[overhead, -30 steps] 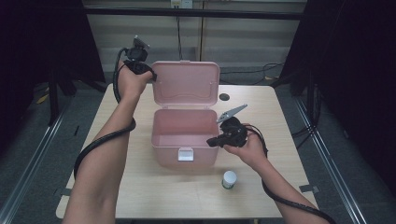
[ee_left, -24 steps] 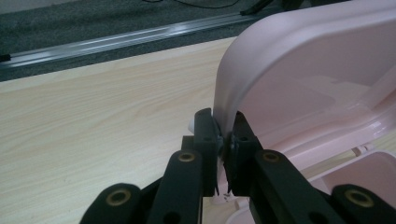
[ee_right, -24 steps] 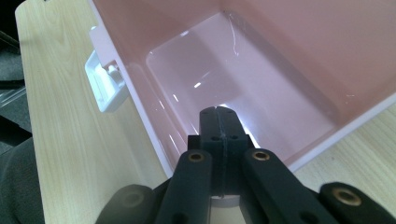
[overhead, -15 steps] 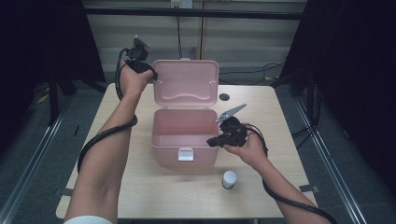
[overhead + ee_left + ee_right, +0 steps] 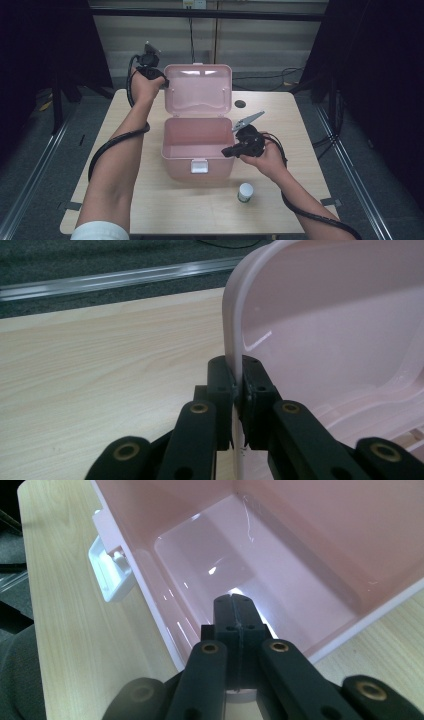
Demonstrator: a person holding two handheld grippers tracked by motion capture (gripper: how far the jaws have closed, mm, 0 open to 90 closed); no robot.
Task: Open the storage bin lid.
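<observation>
High view: pink box [image 5: 197, 155] mid-table [image 5: 125, 200], lid [image 5: 199, 95] raised upright at 12 o'clock. Left gripper [image 5: 150, 70] at lid's upper-left corner, 10 o'clock from box. Right gripper [image 5: 239, 147] at box rim, 3 o'clock side. Small white-capped jar [image 5: 245, 192] at 5 o'clock from box, apart.

Left gripper view: jaws clamped on lid [image 5: 300, 315] edge, one pad each side.

Right gripper view: jaws fully closed, holding nothing, above box [image 5: 250, 555] rim; probably not touching. White latch [image 5: 107, 572] at 9 o'clock.
</observation>
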